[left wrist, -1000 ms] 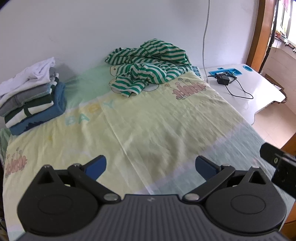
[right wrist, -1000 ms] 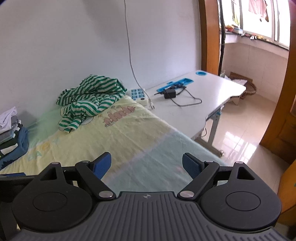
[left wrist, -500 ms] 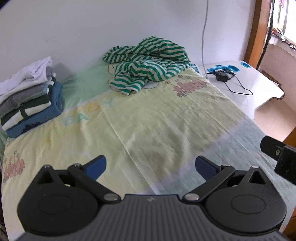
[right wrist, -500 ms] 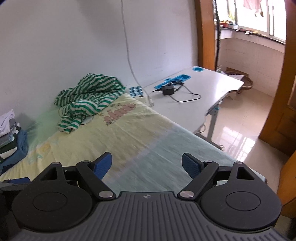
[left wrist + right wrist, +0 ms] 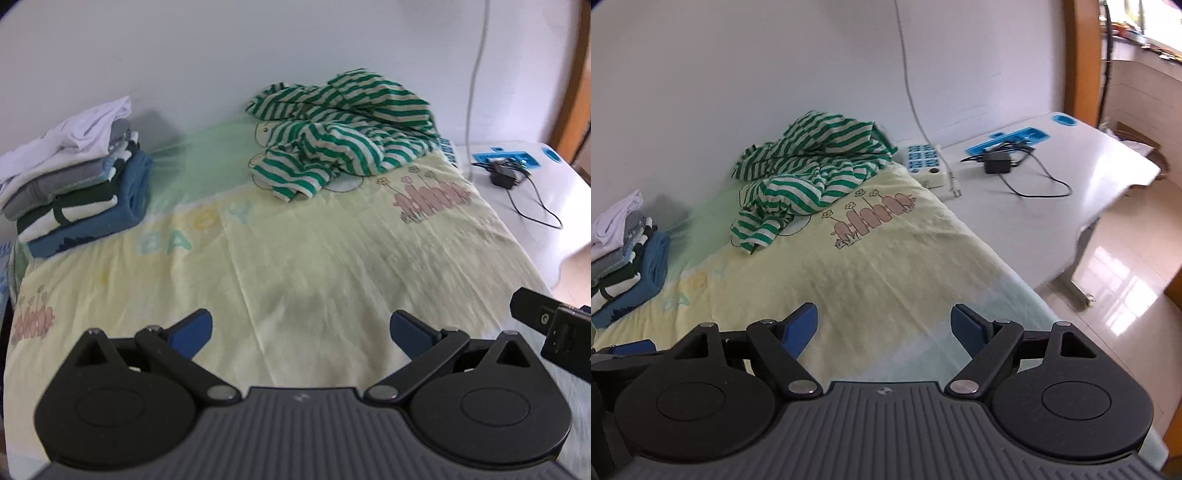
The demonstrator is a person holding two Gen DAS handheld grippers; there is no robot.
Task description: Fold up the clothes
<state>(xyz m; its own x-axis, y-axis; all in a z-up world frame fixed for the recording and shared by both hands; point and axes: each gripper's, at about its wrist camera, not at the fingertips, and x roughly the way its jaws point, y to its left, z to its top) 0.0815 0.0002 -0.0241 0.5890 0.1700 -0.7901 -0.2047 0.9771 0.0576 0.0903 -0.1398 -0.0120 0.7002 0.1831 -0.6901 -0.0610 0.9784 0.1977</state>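
Observation:
A crumpled green-and-white striped garment [image 5: 340, 129] [image 5: 809, 166] lies at the far side of the bed, against the wall. A stack of folded clothes [image 5: 74, 184] [image 5: 624, 258] sits at the far left. My left gripper [image 5: 301, 332] hovers open over the near part of the yellow sheet [image 5: 295, 258], holding nothing. My right gripper [image 5: 884, 325] is open too, empty, above the bed's near right part [image 5: 886, 266]. Both are well short of the striped garment. Part of the right gripper [image 5: 554, 332] shows at the right edge of the left wrist view.
A white desk [image 5: 1071, 177] stands right of the bed, carrying a power strip [image 5: 925, 166], a black adapter with cable [image 5: 997, 162] and a blue tray [image 5: 1008, 140]. A white wall runs behind the bed. Tiled floor [image 5: 1119, 277] lies beyond the desk.
Both grippers have moved forward over the bed, so the striped garment and the folded stack look nearer. Both stay open and empty.

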